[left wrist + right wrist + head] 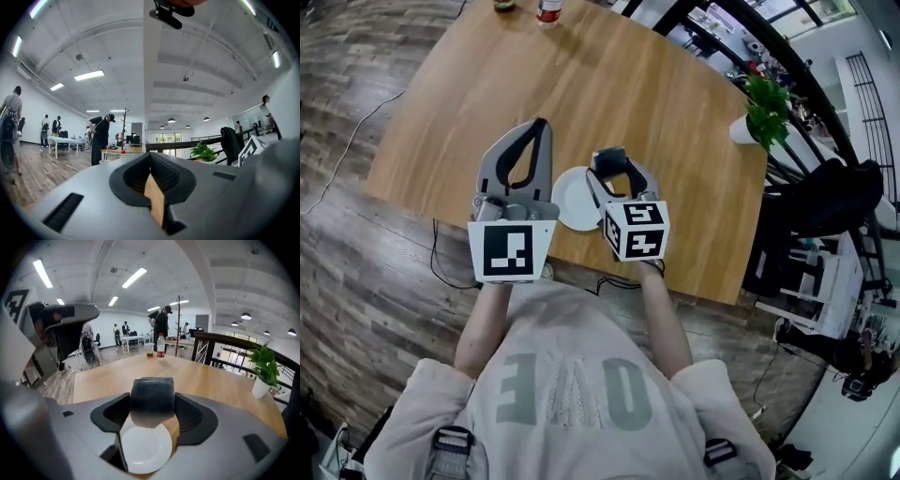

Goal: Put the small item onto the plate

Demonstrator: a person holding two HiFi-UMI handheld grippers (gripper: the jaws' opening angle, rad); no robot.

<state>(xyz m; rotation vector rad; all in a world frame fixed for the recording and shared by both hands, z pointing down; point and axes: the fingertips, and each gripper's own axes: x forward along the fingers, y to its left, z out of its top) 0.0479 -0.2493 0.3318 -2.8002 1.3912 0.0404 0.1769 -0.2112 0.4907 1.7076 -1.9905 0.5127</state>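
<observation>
On the wooden worktop (581, 103), near its front edge, lies a white plate (570, 202). Left tongs (542, 124) are pressed together, holding nothing, beside the plate. Right tongs (611, 161) pinch the small dark item (151, 397) over the plate.

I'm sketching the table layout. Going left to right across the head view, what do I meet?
Left gripper → plate → right gripper, holding the dark item → plant.

Plate (572, 202) on table (609, 94); right claw (612, 167), small item (151, 399) at far-right rim; left claw (540, 127) left.
</observation>
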